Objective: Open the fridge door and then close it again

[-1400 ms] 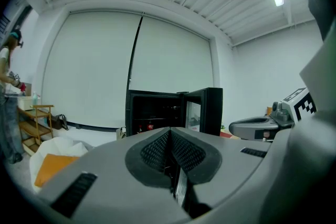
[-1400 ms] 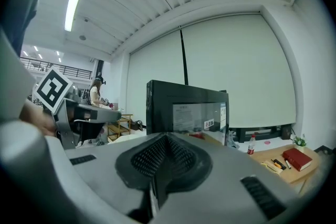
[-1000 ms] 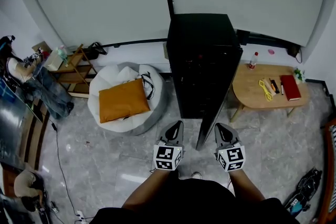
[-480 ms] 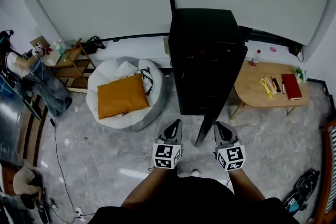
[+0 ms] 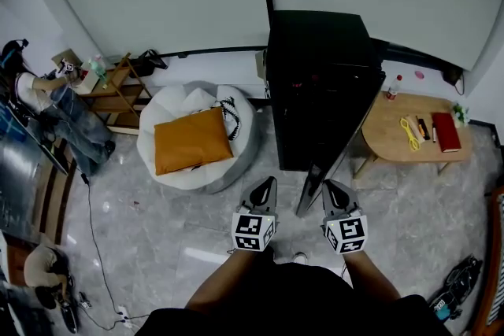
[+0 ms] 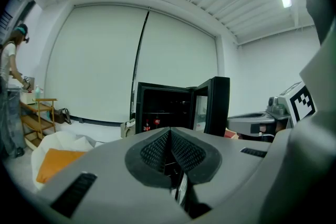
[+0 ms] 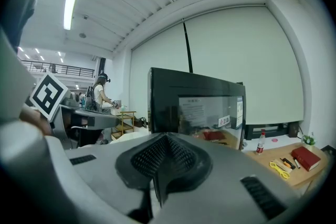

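Observation:
A black fridge (image 5: 315, 67) stands against the back wall with its glass door (image 5: 335, 161) swung open toward me. The door's lower edge ends between my two grippers. My left gripper (image 5: 267, 183) hangs shut and empty just left of the door edge. My right gripper (image 5: 331, 186) hangs shut and empty just right of it. Neither touches the door. The left gripper view looks past the shut left gripper (image 6: 169, 131) into the dark fridge interior (image 6: 160, 110), where small bottles stand on a shelf. The right gripper view has the shut right gripper (image 7: 167, 136) facing the door's glass front (image 7: 210, 113).
A white beanbag (image 5: 193, 110) with an orange cushion (image 5: 193, 140) lies left of the fridge. A low wooden table (image 5: 398, 139) at the right holds a red book, yellow scissors and a bottle. A wooden shelf (image 5: 118, 90) and a person (image 5: 47, 102) are at far left. A cable (image 5: 93, 224) crosses the floor.
The head view has shifted, so the fridge now sits further right in the picture. Both grippers stay shut and side by side at the door edge. The door stays open.

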{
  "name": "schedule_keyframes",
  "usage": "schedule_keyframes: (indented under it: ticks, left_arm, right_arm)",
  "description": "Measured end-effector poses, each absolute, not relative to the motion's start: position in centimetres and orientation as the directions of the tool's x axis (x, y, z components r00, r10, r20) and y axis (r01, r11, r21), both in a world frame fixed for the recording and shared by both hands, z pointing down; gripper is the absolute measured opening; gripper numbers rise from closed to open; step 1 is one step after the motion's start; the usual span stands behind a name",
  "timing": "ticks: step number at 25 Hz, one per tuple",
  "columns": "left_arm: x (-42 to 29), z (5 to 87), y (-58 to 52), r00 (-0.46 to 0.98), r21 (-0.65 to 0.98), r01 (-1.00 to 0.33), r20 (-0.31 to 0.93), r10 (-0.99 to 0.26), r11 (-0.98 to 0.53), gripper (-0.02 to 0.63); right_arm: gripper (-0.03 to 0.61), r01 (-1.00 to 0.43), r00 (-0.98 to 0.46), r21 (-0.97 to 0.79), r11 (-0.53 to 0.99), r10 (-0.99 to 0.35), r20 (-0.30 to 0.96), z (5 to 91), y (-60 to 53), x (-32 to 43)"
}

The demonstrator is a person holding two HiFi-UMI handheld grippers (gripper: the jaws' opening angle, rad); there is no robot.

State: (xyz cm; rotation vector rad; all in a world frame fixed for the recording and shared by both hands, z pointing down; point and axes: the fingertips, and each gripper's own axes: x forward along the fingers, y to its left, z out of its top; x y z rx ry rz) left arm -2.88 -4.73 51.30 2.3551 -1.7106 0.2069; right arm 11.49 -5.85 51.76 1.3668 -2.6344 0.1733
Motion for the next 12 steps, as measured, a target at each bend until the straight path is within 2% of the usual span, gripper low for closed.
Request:
schedule_keyframes:
  ticks: [12]
  left_arm:
    - [-7.3,50.0,-5.3,0.285,0.09,-0.958,0.251,-0.925,-0.271,0.021]
  right_arm:
    - [0.018,-0.802,-0.586,-0.028,0.596,-0.778,0.225,51.8,-7.7,8.2]
